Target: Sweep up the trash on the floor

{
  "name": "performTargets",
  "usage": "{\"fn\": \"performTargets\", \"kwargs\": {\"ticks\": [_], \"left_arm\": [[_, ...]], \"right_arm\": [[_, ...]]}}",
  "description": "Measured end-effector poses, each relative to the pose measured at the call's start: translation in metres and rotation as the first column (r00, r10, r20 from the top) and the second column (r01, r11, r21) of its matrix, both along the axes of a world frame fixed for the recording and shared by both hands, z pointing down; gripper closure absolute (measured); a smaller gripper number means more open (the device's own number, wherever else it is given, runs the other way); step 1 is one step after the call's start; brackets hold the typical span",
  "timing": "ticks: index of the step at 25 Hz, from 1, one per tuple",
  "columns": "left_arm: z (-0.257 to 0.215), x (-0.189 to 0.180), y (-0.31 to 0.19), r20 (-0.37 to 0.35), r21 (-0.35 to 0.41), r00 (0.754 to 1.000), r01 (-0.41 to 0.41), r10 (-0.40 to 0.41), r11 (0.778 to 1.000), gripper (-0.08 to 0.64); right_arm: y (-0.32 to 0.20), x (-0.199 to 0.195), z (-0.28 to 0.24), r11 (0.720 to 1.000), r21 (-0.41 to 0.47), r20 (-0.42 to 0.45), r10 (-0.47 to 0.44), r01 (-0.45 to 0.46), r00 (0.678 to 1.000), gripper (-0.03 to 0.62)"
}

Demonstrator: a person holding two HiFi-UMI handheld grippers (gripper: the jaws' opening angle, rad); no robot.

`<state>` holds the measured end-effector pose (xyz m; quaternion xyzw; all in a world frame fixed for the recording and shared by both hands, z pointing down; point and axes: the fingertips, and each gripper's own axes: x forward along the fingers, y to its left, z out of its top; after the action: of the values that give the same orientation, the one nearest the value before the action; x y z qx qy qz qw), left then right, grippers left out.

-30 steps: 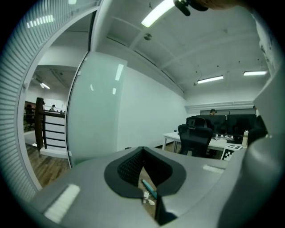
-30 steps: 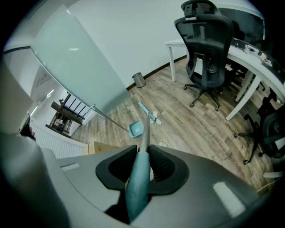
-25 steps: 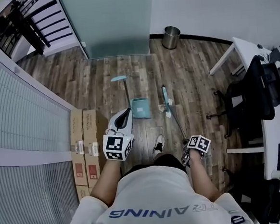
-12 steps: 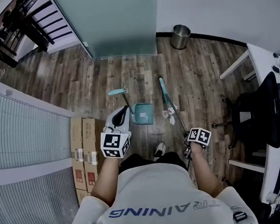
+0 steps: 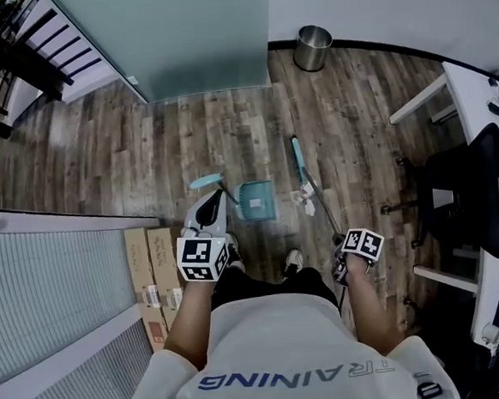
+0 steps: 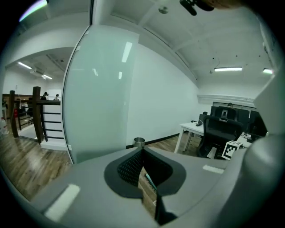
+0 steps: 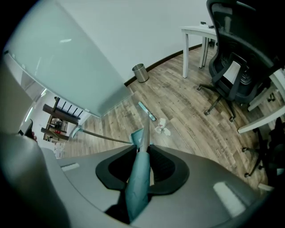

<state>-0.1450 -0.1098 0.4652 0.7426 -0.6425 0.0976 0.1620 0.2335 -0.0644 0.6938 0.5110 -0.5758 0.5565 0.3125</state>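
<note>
Floor (image 5: 227, 127): brown wood planks; everything named below stands or lies on it.
Glass wall (image 5: 194, 35): a frosted pane at the far side, ahead of me.
Desk (image 5: 482, 90): white, at my right side, with white legs.
Chair (image 5: 472, 185): a black office chair, just beside the desk.
Boxes (image 5: 152, 271): brown cardboard, side by side at my left, against the lower wall.
Broom (image 7: 137, 182): its teal grip is at my right side and its thin shaft slopes down and forward. The broom head (image 5: 298, 154) is teal and narrow and rests on the floor, to the right of the dustpan.
Dustpan (image 5: 256, 200): teal, on the floor in front of my feet. Its long handle goes off to the left and ends in a teal grip.
Bin (image 5: 311, 47): a round metal one, by the far wall, well apart from the rest.
Right gripper (image 7: 142, 149): the jaws are clenched on the teal grip of the broom, and they point steeply down.
Left gripper (image 6: 142, 153): the jaws are closed together and I see nothing between them. It is near the dustpan handle; I cannot tell if it touches it.
Trash (image 5: 304, 200): crumpled white paper on the floor, just beside the near end of the broom head and to the right of the dustpan, apart from the pan.
</note>
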Motion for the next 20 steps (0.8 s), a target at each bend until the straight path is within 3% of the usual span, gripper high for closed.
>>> {"fn": "performTargets", "kwargs": {"ticks": [6, 11, 16, 18, 20], "left_arm": [[0.019, -0.04, -0.035, -0.04, -0.024, 0.992, -0.117, 0.116, 0.993, 0.558], [0.038, -0.066, -0.044, 0.004, -0.068, 0.978, -0.209, 0.209, 0.976, 0.527], [0.067, -0.061, -0.053, -0.026, -0.181, 0.938, -0.345, 0.347, 0.921, 0.285], [0.077, -0.059, -0.054, 0.007, -0.221, 0.911, -0.4, 0.411, 0.889, 0.217], [0.088, -0.057, -0.053, 0.068, -0.278, 0.87, -0.454, 0.489, 0.847, 0.192]], "right_arm": [[0.011, -0.045, -0.004, 0.992, -0.014, -0.035, 0.123, -0.124, 0.992, 0.482], [0.018, -0.073, -0.002, 0.987, -0.02, -0.024, 0.159, -0.159, 0.987, 0.482], [0.027, -0.07, 0.004, 0.985, -0.041, -0.022, 0.166, -0.167, 0.986, 0.482], [0.031, -0.067, 0.007, 0.984, -0.055, -0.026, 0.169, -0.171, 0.985, 0.482], [0.037, -0.065, 0.01, 0.983, -0.067, -0.028, 0.172, -0.173, 0.985, 0.482]]}}
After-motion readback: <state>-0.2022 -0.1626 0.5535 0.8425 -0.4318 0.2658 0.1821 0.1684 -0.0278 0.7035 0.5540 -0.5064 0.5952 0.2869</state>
